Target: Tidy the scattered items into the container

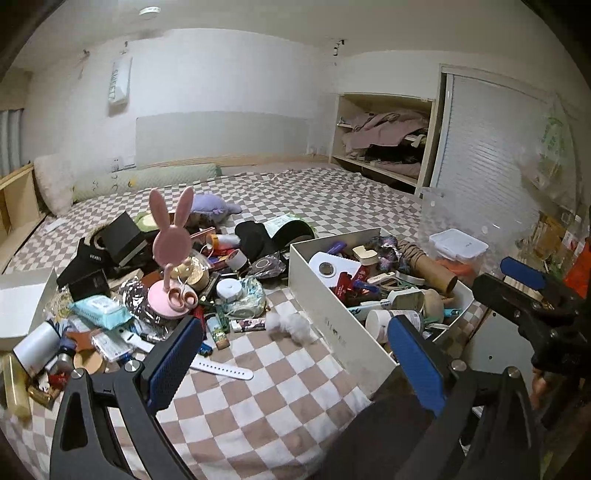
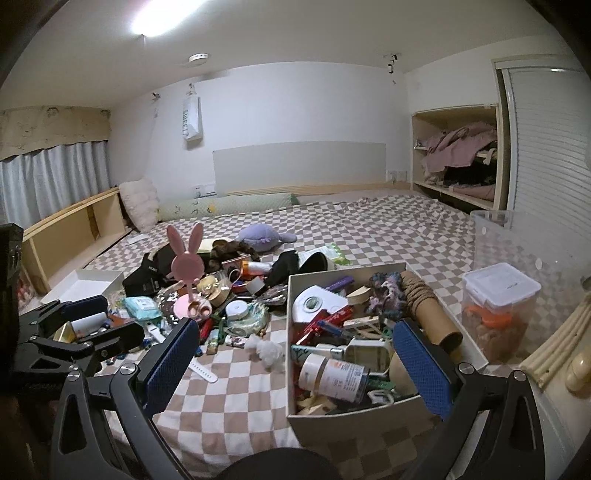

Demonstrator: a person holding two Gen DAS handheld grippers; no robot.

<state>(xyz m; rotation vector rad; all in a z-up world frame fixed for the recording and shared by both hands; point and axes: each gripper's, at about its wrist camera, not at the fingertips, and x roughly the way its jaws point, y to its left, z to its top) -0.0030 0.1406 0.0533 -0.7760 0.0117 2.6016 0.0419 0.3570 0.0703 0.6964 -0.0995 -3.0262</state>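
Bare checkered bedspread [image 1: 258,413] fills the lower centre of the frame, between the clutter pile [image 1: 155,280] at left and the white box [image 1: 332,325] at right; a white fluffy ball [image 1: 291,325] and a watch strap [image 1: 221,369] lie on it.

Both views are dim and flat, lit indoors from overhead. In the right wrist view a ceiling lamp [image 2: 162,14] burns out to pure white glare at the top left and washes the ceiling around it; the left wrist view is greyer and more even. Shadows on the bedspread [image 1: 258,406] are soft and faint. Fisheye bending curves the far wall [image 1: 221,92] and wardrobe door [image 2: 546,147], and dark vignette fills every corner. Fine detail is slightly soft and noisy, most towards the edges.
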